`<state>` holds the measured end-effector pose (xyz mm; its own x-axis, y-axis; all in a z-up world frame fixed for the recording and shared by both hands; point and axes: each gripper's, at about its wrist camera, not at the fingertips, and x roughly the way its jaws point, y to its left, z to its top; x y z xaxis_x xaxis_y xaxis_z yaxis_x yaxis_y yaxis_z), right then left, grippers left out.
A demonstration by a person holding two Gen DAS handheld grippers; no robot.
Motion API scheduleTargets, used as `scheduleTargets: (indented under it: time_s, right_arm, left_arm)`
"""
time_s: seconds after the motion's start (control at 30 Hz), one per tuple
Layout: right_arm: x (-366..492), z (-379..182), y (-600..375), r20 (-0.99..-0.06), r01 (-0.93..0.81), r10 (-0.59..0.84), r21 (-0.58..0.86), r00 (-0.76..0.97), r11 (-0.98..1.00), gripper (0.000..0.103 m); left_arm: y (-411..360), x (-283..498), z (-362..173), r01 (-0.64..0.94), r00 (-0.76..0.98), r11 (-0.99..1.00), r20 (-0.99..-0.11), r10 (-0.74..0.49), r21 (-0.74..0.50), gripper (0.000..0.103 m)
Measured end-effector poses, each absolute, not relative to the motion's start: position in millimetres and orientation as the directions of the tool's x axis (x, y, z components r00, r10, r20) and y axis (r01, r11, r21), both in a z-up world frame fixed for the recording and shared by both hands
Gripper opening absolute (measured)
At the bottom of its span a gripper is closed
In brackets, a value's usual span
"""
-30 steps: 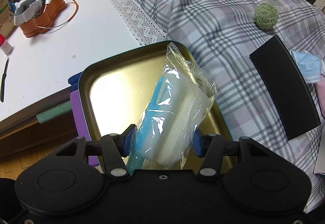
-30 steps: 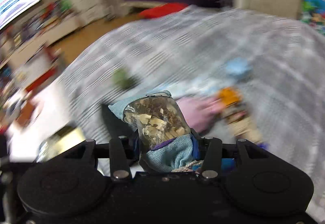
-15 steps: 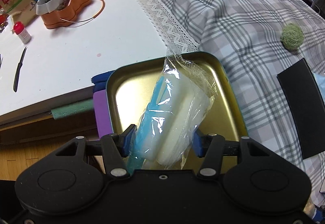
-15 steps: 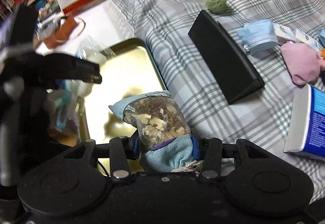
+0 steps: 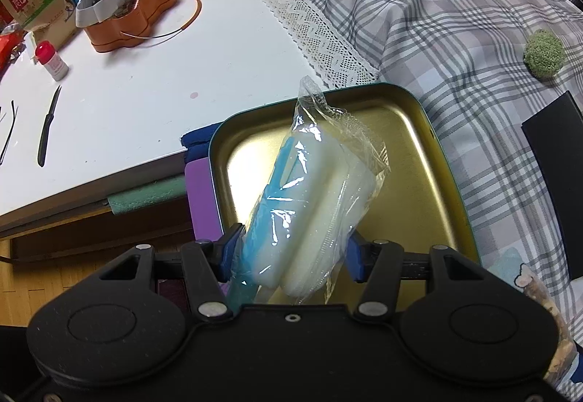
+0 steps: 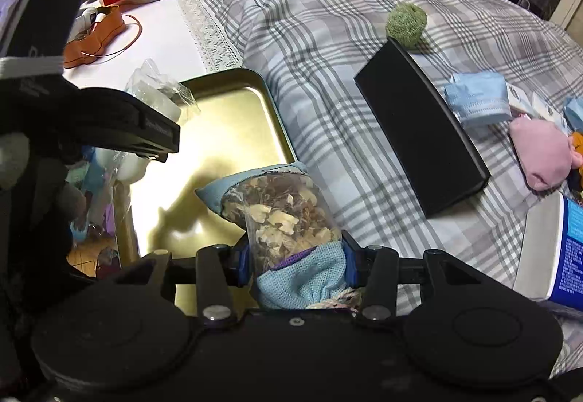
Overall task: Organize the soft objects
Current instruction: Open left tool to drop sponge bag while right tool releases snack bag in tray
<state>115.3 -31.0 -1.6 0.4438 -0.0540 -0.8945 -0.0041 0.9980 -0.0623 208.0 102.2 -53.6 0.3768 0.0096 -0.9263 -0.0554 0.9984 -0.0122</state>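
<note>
Right wrist view: the plaid bed point(image 6: 364, 48) carries the gold tray point(image 6: 233, 132). The right tool point(image 6: 295, 265) grips a sachet of dried bits point(image 6: 288, 216) over the tray's near corner; the left tool point(image 5: 288, 252) clamps a plastic-wrapped sponge pack point(image 5: 309, 198) above the tray. Released together, they could collide, or the slippery wrap could slide out over the rim.

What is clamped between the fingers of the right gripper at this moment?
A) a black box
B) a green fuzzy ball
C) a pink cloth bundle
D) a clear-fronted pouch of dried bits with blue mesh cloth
D: the right gripper is closed on the pouch above the tray, while the ball, pink bundle and black box lie on the bedcover.
</note>
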Motion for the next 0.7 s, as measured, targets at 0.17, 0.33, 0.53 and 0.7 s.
scheduleTargets:
  time_s: [0.17, 0.33, 0.53, 0.7]
  right_arm:
    - [119, -3, -25, -0.89, 0.001, -0.047, -0.052, 0.454, 0.999, 0.046]
    - [121, -1, -22, -0.877, 0.0, -0.042, -0.047, 0.478, 0.999, 0.064]
    - [119, 5, -15, -0.871, -0.012, -0.079, -0.097, 0.485, 0.995, 0.064]
    - [116, 4, -14, -0.879, -0.01, -0.095, -0.113, 0.467, 0.994, 0.064]
  left_arm:
    - [101, 208, -55, -0.047, 0.373, 0.999, -0.928, 0.011, -0.007, 0.055]
    - [101, 207, -55, -0.039, 0.371, 0.999, -0.929, 0.014, 0.0, 0.065]
    - [100, 206, -56, -0.026, 0.361, 1.0, -0.933, 0.005, -0.005, 0.067]
    - [100, 206, -56, -0.022, 0.358, 1.0, -0.934, 0.003, -0.005, 0.068]
